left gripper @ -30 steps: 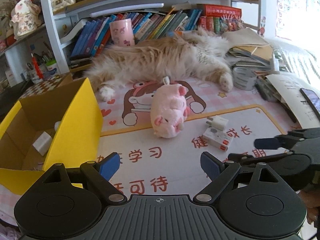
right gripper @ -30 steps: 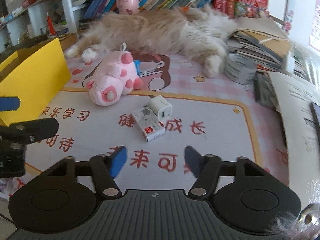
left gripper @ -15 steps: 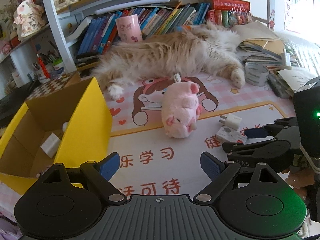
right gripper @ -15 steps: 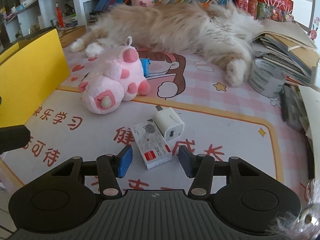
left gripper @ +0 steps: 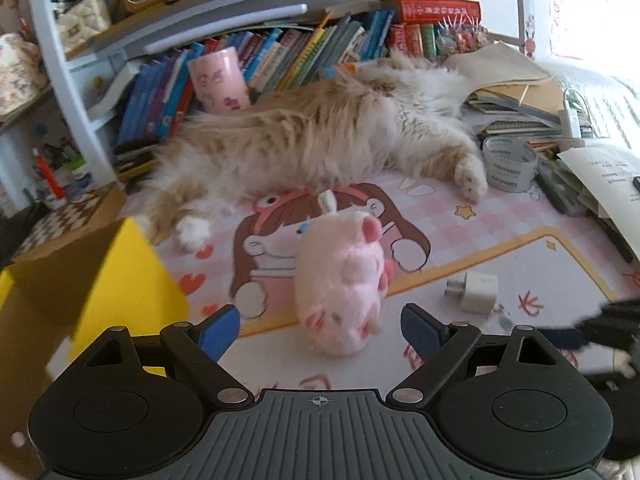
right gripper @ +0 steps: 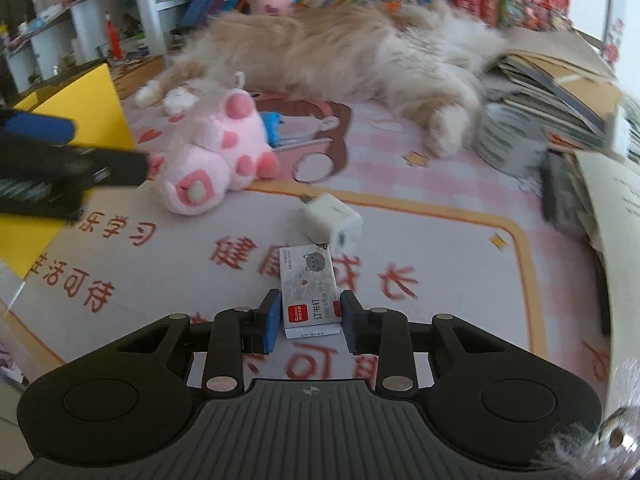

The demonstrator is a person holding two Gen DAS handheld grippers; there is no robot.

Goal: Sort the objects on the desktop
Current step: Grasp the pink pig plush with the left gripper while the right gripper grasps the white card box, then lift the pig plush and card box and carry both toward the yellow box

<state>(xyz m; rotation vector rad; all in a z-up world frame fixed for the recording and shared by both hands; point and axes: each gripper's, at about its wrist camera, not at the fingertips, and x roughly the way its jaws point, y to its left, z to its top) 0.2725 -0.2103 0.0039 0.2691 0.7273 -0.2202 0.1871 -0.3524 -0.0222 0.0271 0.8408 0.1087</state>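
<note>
Hard to make out in the left wrist view: the right gripper [left gripper: 576,334], only a dark blur at the right edge, and the staple box, lost behind that blur. Cut off at the left of that frame: the yellow box [left gripper: 120,280], only one corner and wall visible, inside hidden.

Clear only in the right wrist view: right gripper [right gripper: 307,320] low at centre, blue pads just beside the two long sides of the white staple box [right gripper: 308,288]; contact not certain, jaws narrowed around it, not fully together. Box flat on the printed desk mat [right gripper: 460,248], white charger plug [right gripper: 332,220] touching its far corner.

Left gripper [left gripper: 318,330] spread wide apart, pink plush pig [left gripper: 340,284] lying between and just ahead of the pads, not touched. Same gripper visible from the right wrist as a blurred dark bar at the left edge [right gripper: 60,160], just beside the pig [right gripper: 216,164].

Upper half of both frames filled by a long-haired cat [left gripper: 320,140] stretched across the mat. Tape roll [left gripper: 508,164] near its paw. Bare mat at lower right of the right wrist frame.
</note>
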